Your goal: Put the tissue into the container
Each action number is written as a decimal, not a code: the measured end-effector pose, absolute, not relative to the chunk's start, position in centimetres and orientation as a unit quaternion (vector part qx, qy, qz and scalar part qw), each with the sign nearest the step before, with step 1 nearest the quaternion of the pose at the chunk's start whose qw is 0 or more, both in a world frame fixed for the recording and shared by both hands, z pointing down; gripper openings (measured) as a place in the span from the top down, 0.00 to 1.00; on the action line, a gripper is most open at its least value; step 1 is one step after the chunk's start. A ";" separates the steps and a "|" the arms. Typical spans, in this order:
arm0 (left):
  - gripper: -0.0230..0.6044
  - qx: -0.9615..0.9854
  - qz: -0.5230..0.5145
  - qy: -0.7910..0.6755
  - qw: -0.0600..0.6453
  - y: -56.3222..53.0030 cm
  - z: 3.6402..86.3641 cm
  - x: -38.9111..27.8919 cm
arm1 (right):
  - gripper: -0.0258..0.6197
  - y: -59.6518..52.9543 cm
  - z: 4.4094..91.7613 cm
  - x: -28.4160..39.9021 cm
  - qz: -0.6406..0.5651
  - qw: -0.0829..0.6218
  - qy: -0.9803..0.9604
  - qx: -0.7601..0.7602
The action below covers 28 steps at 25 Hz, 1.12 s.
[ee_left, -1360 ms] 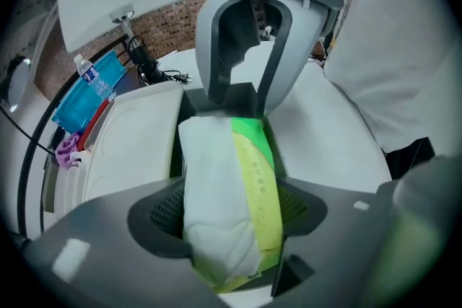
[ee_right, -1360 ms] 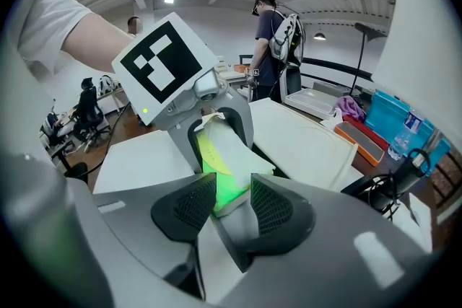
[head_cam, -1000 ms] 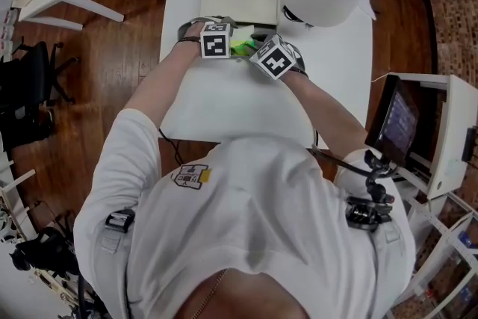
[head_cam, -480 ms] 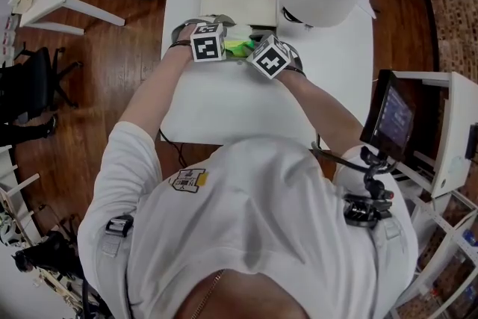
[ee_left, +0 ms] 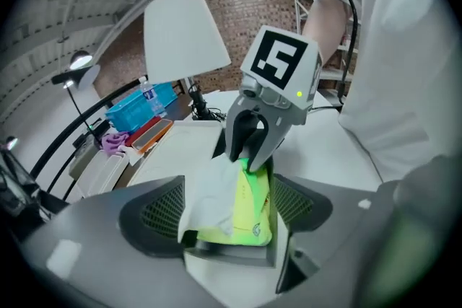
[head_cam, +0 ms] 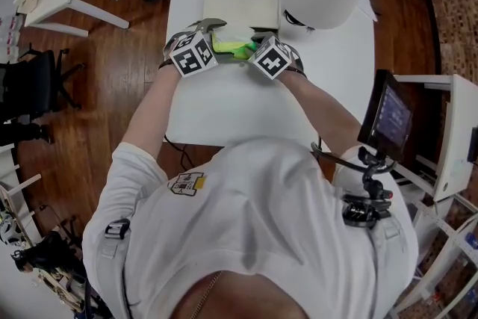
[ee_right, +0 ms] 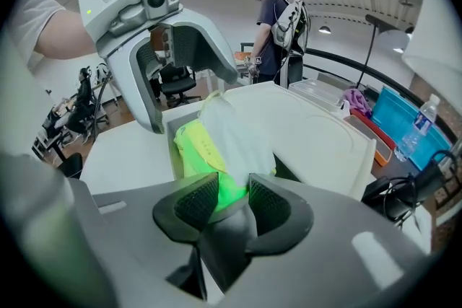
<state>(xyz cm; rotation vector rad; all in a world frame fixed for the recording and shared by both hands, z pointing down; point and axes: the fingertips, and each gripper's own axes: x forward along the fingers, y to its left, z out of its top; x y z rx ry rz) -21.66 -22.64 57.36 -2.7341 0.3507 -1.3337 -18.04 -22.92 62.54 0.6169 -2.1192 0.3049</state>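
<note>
The main risk, I think, is the white tissue (ee_left: 208,198). It hangs half out of the green pack (ee_left: 254,213) and nothing grips it, so it may drop on the table (head_cam: 224,108) or tear if caught by 1 corner. The left gripper (ee_left: 229,221) has just been opening. Its jaws stand wide apart on both sides of the pack, not pressing. The right gripper (ee_right: 232,200) is clamped on the pack's opposite end. Both point steeply down at the pack. The white box (ee_right: 317,133), probably the container, lies just behind the pack.
</note>
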 end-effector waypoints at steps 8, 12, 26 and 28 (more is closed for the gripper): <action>0.38 -0.913 -0.341 0.221 -0.040 -21.7 56.6 -23.8 | 0.69 -22.5 60.6 -17.2 0.146 0.381 -0.875 0.262; 0.38 -0.915 -0.312 0.250 -0.054 -20.5 56.1 -24.0 | 0.69 -20.9 58.4 -15.7 0.144 0.357 -0.881 0.275; 0.65 -0.909 -0.308 0.243 -0.140 -5.8 59.2 -15.9 | 0.74 -8.0 57.5 -7.9 0.162 0.324 -0.894 0.262; 0.69 -0.906 -0.313 0.243 -0.150 -4.1 59.8 -14.7 | 0.74 -6.0 58.1 -6.4 0.168 0.328 -0.893 0.257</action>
